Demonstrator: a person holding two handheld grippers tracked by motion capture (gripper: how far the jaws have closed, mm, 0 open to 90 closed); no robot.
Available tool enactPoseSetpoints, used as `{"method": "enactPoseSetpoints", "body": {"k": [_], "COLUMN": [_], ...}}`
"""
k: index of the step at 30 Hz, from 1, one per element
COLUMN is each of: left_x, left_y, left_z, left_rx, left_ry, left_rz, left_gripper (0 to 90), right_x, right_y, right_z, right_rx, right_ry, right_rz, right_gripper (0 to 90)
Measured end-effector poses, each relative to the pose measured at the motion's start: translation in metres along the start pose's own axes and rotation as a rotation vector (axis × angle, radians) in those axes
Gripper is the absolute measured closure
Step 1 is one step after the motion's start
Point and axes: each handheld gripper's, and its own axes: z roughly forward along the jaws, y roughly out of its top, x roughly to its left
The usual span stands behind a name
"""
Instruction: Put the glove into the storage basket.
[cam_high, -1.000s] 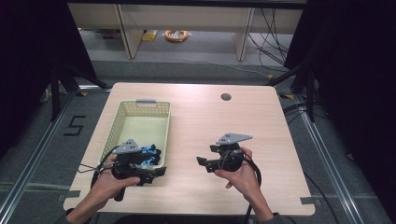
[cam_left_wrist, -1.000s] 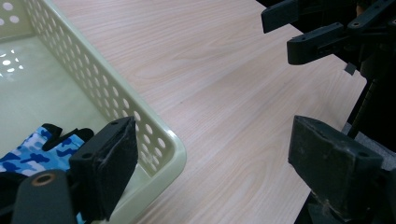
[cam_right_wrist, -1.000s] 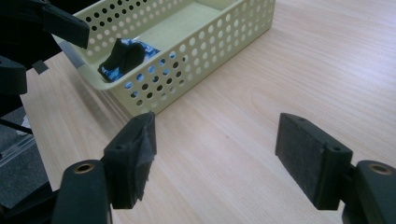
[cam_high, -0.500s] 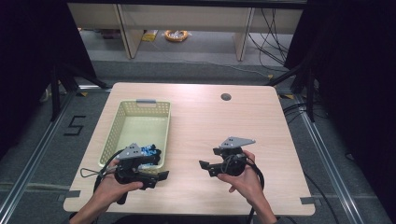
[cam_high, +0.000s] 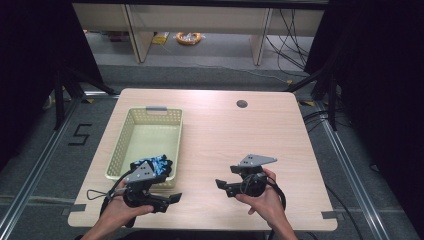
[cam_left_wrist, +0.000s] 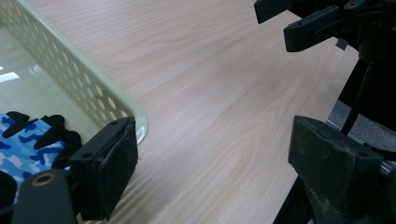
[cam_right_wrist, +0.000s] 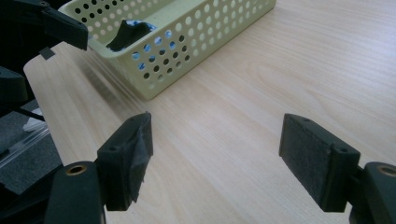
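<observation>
Jaws of the left gripper (cam_high: 172, 199) are standing wide apart and gripping nothing, hovering over the tabletop (cam_high: 210, 135) just off the near corner of the basket (cam_high: 125, 142). Inside that basket, a blue camouflage cloth (cam_high: 159, 162) is lying at the near end. Farther right, the right gripper (cam_high: 220, 185) is facing the left one, its jaws likewise gaping wide and holding nothing.
</observation>
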Motion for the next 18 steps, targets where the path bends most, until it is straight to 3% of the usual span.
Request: {"method": "enactPoseSetpoints", "body": {"k": [2, 3, 4, 5, 6, 8, 11, 12, 14, 15, 16, 18], "left_x": [-0.002, -0.002, -0.004, -0.005, -0.007, -0.009, -0.012, -0.013, -0.013, -0.014, -0.014, -0.016], "left_y": [-0.003, -0.004, -0.006, -0.007, -0.01, -0.013, -0.016, -0.018, -0.021, -0.022, -0.024, -0.026], "left_z": [0.0, 0.001, 0.002, 0.002, 0.002, 0.003, 0.004, 0.005, 0.006, 0.006, 0.007, 0.008], "left_rx": [-0.002, 0.001, -0.004, 0.003, 0.005, 0.007, 0.006, 0.0, 0.009, 0.016, 0.017, 0.021], "left_ry": [0.003, 0.002, -0.001, -0.006, -0.004, -0.008, -0.014, -0.012, -0.018, -0.015, -0.016, -0.012], "left_rz": [0.009, 0.035, 0.022, 0.02, 0.021, 0.027, 0.034, 0.028, 0.035, 0.031, 0.037, 0.023], "left_gripper": [15.4, 15.3, 15.4, 15.4, 15.4, 15.4, 15.4, 15.4, 15.4, 15.4, 15.4, 15.5], "right_x": [0.004, 0.002, 0.006, 0.003, 0.006, 0.005, 0.006, 0.007, 0.006, 0.007, 0.009, 0.008], "right_y": [-0.002, -0.003, -0.004, -0.006, -0.007, -0.009, -0.012, -0.013, -0.015, -0.015, -0.017, -0.019], "right_z": [0.0, 0.0, -0.002, 0.0, 0.0, 0.0, 0.0, -0.002, 0.0, -0.002, -0.001, -0.001], "right_rx": [0.006, 0.001, 0.018, 0.003, 0.012, 0.013, 0.002, 0.024, 0.011, 0.023, 0.016, 0.011], "right_ry": [0.013, 0.011, -0.003, 0.012, 0.013, 0.021, -0.007, 0.009, 0.022, 0.001, 0.014, 0.028], "right_rz": [0.046, 0.025, 0.049, 0.027, 0.044, 0.031, 0.023, 0.044, 0.029, 0.028, 0.042, 0.027], "right_gripper": [26.7, 26.7, 26.7, 26.7, 26.6, 26.6, 26.4, 26.4, 26.2, 26.0, 26.0, 25.8]}}
